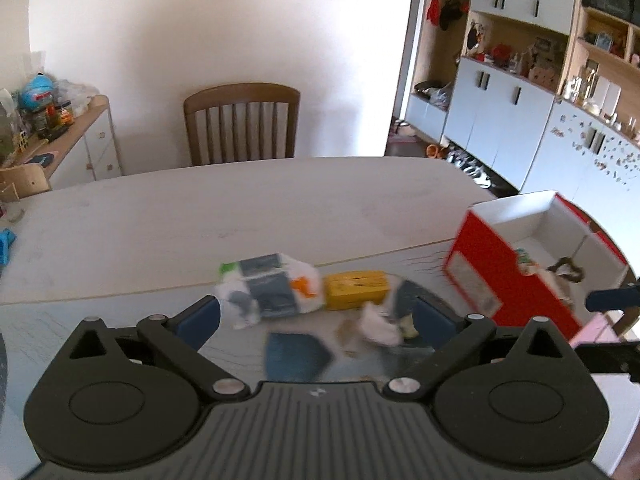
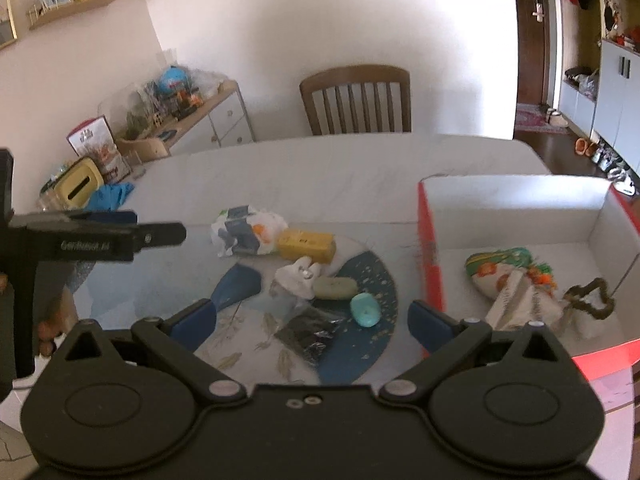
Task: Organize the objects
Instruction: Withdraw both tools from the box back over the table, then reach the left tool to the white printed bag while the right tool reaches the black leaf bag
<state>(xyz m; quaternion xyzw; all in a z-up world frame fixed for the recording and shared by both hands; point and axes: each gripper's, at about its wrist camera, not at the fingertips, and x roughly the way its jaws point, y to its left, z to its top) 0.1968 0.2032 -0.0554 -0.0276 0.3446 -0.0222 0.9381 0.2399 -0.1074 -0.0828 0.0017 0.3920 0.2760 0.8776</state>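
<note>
While both hand-held grippers, left (image 1: 316, 316) and right (image 2: 312, 316), gape empty, the red box (image 2: 430, 264) borders the clutter's right.

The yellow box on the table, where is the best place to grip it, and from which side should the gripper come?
Grip the yellow box across its short width, near the middle of its length, coming from above. It lies flat with its long side left to right. The white wrapped packet touches its left end and the crumpled white item sits close in front, so an end or low front approach looks crowded.
</note>
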